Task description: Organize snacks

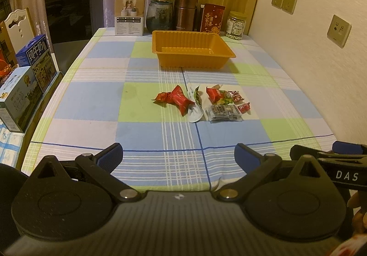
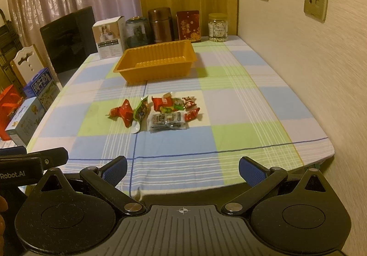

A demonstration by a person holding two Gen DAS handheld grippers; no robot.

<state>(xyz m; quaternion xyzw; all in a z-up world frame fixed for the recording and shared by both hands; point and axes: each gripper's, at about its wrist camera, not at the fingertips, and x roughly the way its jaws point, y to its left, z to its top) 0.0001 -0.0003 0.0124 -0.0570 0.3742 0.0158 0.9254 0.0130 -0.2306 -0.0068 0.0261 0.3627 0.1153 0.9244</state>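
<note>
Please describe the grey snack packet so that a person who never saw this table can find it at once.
Start at the orange tray on the checked tablecloth; the snack pile lies in front of it, nearer the cameras. The grey packet is at the near right of the pile. It is the only flat, clear, grey-black one; its neighbours are red or green wrappers.
</note>
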